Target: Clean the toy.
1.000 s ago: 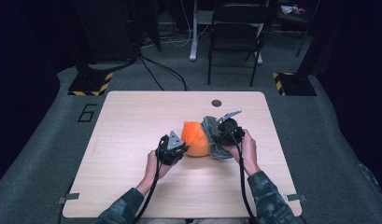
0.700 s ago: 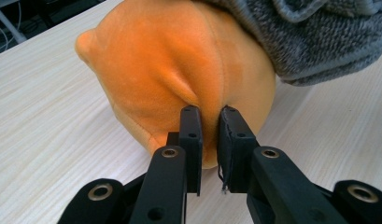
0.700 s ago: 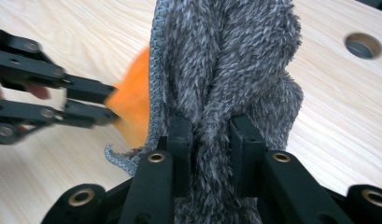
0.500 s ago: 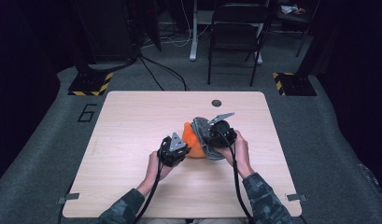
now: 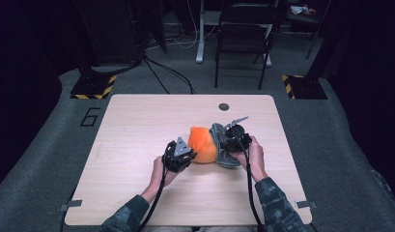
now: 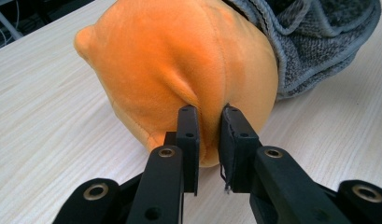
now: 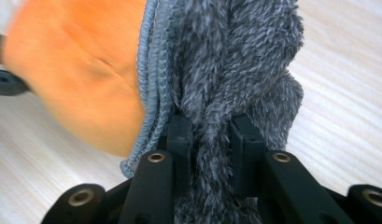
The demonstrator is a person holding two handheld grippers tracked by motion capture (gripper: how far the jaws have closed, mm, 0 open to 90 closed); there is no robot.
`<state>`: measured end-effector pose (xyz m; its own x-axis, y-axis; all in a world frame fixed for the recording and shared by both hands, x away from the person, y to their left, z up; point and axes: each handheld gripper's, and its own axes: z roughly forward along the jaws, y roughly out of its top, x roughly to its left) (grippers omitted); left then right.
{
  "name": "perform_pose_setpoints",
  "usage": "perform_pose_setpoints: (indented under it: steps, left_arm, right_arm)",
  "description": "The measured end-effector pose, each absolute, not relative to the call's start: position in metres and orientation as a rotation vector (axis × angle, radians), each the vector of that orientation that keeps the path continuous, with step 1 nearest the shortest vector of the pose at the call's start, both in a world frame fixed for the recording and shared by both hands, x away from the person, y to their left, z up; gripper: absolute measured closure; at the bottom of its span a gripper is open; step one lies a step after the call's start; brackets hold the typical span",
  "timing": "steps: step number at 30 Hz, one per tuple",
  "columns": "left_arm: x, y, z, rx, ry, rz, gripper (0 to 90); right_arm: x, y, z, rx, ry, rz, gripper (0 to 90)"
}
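Observation:
An orange plush toy lies near the middle of the wooden table. A grey fuzzy knitted cloth wraps its right end. My left gripper is at the toy's left side. In the left gripper view its jaws are shut on a pinched fold of the orange plush, with the grey cloth behind. My right gripper is at the cloth. In the right gripper view it is shut on the grey cloth, whose ribbed edge lies against the orange plush.
A small dark round spot marks the table's far side. Beyond the table stands a folding chair, and black stands with yellow-striped bases sit on the floor. Both forearms enter from the table's near edge.
The right gripper carried the grey cloth left over the toy half a second ago, then came back right and a little lower, so more orange shows. The left gripper kept still.

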<state>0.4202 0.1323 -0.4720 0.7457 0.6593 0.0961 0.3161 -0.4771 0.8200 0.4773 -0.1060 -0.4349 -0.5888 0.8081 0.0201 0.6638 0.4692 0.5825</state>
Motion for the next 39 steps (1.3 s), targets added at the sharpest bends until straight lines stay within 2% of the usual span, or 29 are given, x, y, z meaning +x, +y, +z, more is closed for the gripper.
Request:
perform_pose_setpoints:
  steps: [12, 21, 27, 33, 39]
  left_arm:
    - [0.42, 0.132, -0.472, 2.096, 0.728, 0.514, 78.9]
    - [0.421, 0.134, -0.472, 2.091, 0.729, 0.512, 78.9]
    - [0.42, 0.132, -0.471, 2.09, 0.718, 0.516, 78.9]
    - [0.419, 0.131, -0.471, 2.096, 0.715, 0.517, 78.9]
    - [0.419, 0.131, -0.471, 2.092, 0.714, 0.518, 78.9]
  right_arm:
    - [0.49, -0.119, -0.462, 1.382, 2.471, 0.709, 72.8]
    - [0.478, -0.115, -0.427, 1.29, 2.427, 0.777, 72.9]
    - [0.46, -0.094, -0.402, 1.142, 2.449, 0.932, 72.9]
    - [0.454, -0.074, -0.41, 1.071, 2.496, 0.909, 72.8]
    - [0.461, -0.084, -0.415, 1.111, 2.482, 0.86, 72.8]
